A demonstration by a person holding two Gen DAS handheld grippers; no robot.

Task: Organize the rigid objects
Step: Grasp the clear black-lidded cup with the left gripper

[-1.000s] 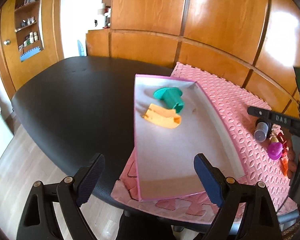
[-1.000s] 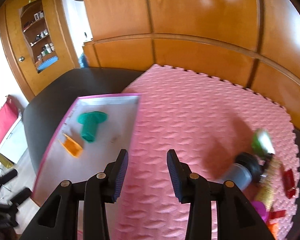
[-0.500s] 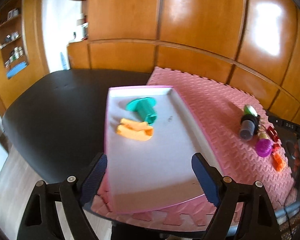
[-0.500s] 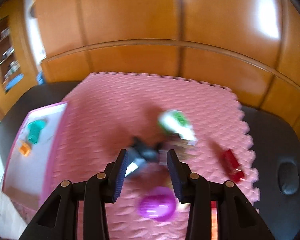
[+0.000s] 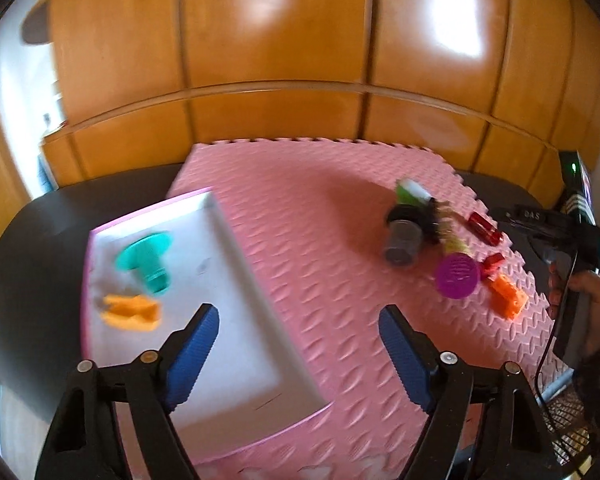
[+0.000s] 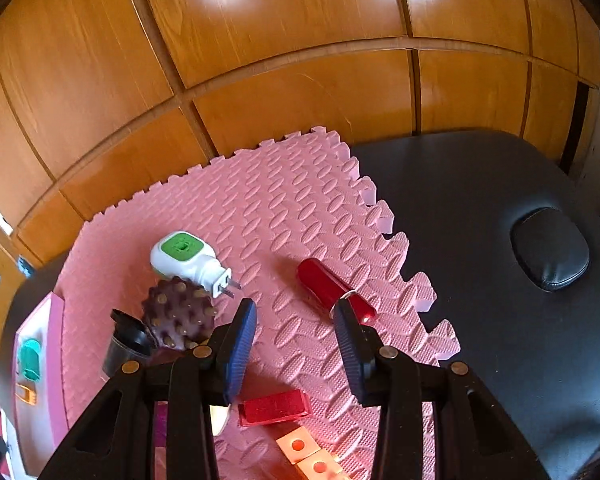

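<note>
The left gripper (image 5: 300, 356) is held with its jaws wide apart and nothing between them, above the near part of the pink foam mat (image 5: 324, 248) and the right rim of the pink tray (image 5: 236, 240). In the tray an orange piece (image 5: 130, 312) is seen nearer, with a teal mushroom-shaped piece (image 5: 146, 260) just beyond it. The right gripper (image 6: 294, 344) is likewise parted and empty, held low over the mat. Close beneath it a flat red block (image 6: 274, 406) and an orange block (image 6: 312, 458) are found, the latter cut off by the lower edge. A red cylinder (image 6: 328, 286) lies just beyond the right fingertip, not held. To the left a dark spiky ball (image 6: 178, 318) is touched by a grey jar with a black lid (image 6: 126, 344), and a white-and-green plug (image 6: 190, 258) lies just behind the ball. A purple disc (image 5: 458, 274) is seen in the left view near the orange block. Furthest back, the black padded table (image 6: 480, 220) and wooden panelling (image 6: 280, 40) are seen.
</note>
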